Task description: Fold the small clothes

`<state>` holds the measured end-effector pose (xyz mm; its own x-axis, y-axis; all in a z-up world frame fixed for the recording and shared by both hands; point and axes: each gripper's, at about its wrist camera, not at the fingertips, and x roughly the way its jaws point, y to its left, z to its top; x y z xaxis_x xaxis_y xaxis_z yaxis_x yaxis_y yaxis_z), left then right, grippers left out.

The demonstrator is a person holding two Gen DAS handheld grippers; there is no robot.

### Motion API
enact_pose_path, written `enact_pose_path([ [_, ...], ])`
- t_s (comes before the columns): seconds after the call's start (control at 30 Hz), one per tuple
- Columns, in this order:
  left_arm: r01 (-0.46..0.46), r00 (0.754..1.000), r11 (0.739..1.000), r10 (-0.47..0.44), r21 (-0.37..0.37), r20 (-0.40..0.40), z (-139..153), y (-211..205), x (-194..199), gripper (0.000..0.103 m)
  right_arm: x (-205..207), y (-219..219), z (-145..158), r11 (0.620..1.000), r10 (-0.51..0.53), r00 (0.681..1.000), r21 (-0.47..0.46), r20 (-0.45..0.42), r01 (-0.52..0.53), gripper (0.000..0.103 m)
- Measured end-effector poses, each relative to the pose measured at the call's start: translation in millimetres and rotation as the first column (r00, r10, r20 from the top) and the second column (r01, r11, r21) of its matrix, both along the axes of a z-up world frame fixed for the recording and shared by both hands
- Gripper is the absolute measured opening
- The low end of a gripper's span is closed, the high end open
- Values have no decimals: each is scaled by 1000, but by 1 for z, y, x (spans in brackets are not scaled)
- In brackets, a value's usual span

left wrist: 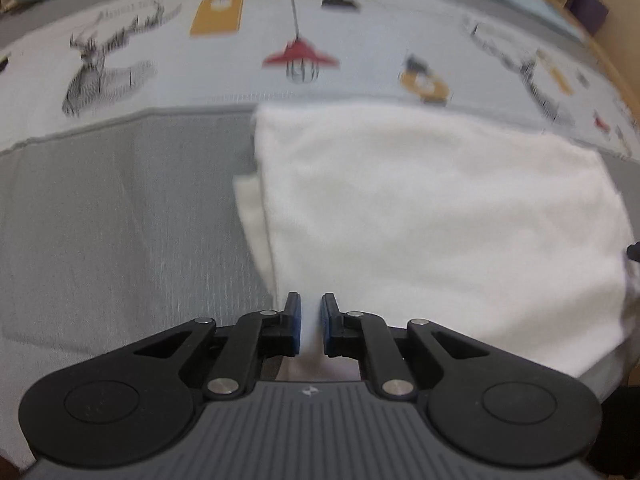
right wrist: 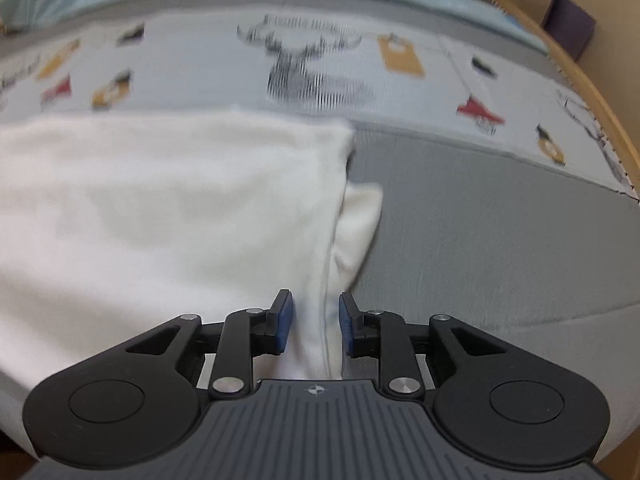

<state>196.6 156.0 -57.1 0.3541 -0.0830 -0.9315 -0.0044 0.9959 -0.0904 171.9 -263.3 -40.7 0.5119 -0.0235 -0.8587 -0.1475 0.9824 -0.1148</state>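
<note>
Grey bedding (left wrist: 120,220) with a printed sheet carries the soft, limp white fleece garment (left wrist: 420,208), which both the left gripper (left wrist: 308,322) and right gripper (right wrist: 314,320) straddle at its near corners, fingers parted, ungripped.

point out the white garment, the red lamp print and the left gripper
white garment (left wrist: 420,208), left wrist view, middle of its top layer
red lamp print (left wrist: 301,55), left wrist view, red shade on the printed sheet
left gripper (left wrist: 308,320), left wrist view, gap between the blue pads, white cloth there
</note>
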Motion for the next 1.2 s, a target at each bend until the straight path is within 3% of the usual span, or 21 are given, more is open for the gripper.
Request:
enact_pose_path([
  [0.07,1,1000,1000,-1,-16,26,2,1,-2,13,1,-1,2,1000,-5,1000,3,15,5,28],
  [0.17,-9,998,999,11,32,-62,-17,3,-4,19,2,-2,-15,999,-13,996,-48,-88,9,30],
  [0.2,-10,999,999,13,45,-47,-14,3,-6,23,1,-1,-15,998,-12,996,-55,-89,7,31],
  [0.3,-43,997,998,40,45,66,8,7,-16,24,-5,0,4,999,-21,1000,-36,-9,20,31],
  [0.43,-118,973,991,102,66,207,40,16,-41,31,-23,2,43,1000,-23,991,16,131,21,33],
  [0.5,-93,966,994,76,59,247,58,16,-52,31,-36,8,58,1000,0,981,22,192,-4,33],
  [0.57,-44,943,998,26,48,331,86,15,-72,35,-48,13,72,999,14,970,37,244,-23,33],
  [0.63,15,916,1000,-19,14,400,113,15,-95,52,-60,19,84,997,24,959,63,284,-44,33],
  [0.8,121,853,992,-92,-22,514,145,14,-148,61,-98,50,99,985,50,938,137,342,-103,33],
  [0.9,53,845,997,-20,-48,534,145,20,-160,62,-116,73,98,976,73,935,166,347,-138,33],
  [1.03,-44,807,993,99,-107,582,151,39,-175,62,-130,109,87,967,126,939,170,320,-188,33],
  [1.1,-76,803,986,147,-146,578,153,49,-172,62,-134,126,83,962,158,933,161,322,-218,33],
  [1.17,-100,804,981,179,-167,568,152,55,-170,62,-136,142,78,953,184,932,174,314,-247,25],
  [1.2,-100,807,981,179,-169,563,153,56,-169,62,-135,151,76,947,202,930,182,307,-266,14],
])
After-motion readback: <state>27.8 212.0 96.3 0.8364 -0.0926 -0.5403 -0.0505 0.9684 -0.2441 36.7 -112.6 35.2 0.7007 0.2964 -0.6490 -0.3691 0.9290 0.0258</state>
